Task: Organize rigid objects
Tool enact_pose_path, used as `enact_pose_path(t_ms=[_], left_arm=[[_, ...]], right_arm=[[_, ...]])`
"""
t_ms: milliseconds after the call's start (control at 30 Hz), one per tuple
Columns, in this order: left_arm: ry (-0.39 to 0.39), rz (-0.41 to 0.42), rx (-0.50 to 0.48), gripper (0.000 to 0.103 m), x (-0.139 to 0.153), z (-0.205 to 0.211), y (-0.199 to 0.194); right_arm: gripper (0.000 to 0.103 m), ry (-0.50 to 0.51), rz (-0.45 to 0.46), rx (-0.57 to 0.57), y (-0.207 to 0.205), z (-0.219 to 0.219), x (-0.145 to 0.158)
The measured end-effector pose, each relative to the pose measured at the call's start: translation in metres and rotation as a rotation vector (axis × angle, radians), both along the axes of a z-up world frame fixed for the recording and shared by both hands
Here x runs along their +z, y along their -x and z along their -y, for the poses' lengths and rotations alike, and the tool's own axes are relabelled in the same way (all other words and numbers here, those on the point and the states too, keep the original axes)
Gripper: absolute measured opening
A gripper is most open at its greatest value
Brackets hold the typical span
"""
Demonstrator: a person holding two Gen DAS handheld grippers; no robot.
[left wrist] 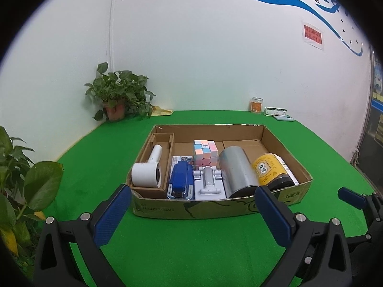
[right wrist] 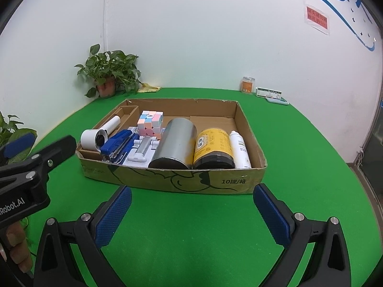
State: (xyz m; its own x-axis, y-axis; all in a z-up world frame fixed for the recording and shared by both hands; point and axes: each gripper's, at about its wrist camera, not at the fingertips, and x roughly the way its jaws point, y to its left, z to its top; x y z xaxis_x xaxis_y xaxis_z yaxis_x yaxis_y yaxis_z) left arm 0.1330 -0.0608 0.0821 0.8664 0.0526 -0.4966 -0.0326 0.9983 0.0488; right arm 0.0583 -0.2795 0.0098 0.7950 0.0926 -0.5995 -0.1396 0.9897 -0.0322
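Left wrist view: a green felt table [left wrist: 191, 244] is seen carrying an open cardboard box [left wrist: 191, 206], in which the rigid objects are packed side by side. A silver cylinder [left wrist: 235, 171] is laid on its side near the middle, with a yellow-labelled jar [left wrist: 269, 171] just beside it on the right and, in the right wrist view, a white bottle [right wrist: 240, 150] lying against the jar's far side. A white handheld device [left wrist: 147, 173] is held in a separate left compartment. A blue stapler [left wrist: 180, 179], a white folding stand [left wrist: 209, 184] and a pastel puzzle cube [left wrist: 205, 154] are grouped between it and the cylinder. Both the left gripper [left wrist: 192, 197] and the right gripper [right wrist: 191, 197] are held before the box with jaws wide apart and nothing between them.
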Motion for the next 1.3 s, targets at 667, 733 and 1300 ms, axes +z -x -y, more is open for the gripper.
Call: enact_pose_path(t_ms=[667, 733, 1300], left_arm=[[0.012, -0.075, 0.014, 0.102, -0.013, -0.003, -0.015], [0.007, -0.075, 0.015, 0.102, -0.013, -0.002, -0.016], [0.002, -0.095, 0.019, 0.102, -0.020, -0.002, -0.020]], right_arm=[[0.102, 0.013, -0.011, -0.029, -0.007, 0.000, -0.005], [0.102, 0.015, -0.016, -0.031, -0.007, -0.002, -0.007], [0.102, 0.020, -0.023, -0.037, -0.008, -0.007, -0.014]])
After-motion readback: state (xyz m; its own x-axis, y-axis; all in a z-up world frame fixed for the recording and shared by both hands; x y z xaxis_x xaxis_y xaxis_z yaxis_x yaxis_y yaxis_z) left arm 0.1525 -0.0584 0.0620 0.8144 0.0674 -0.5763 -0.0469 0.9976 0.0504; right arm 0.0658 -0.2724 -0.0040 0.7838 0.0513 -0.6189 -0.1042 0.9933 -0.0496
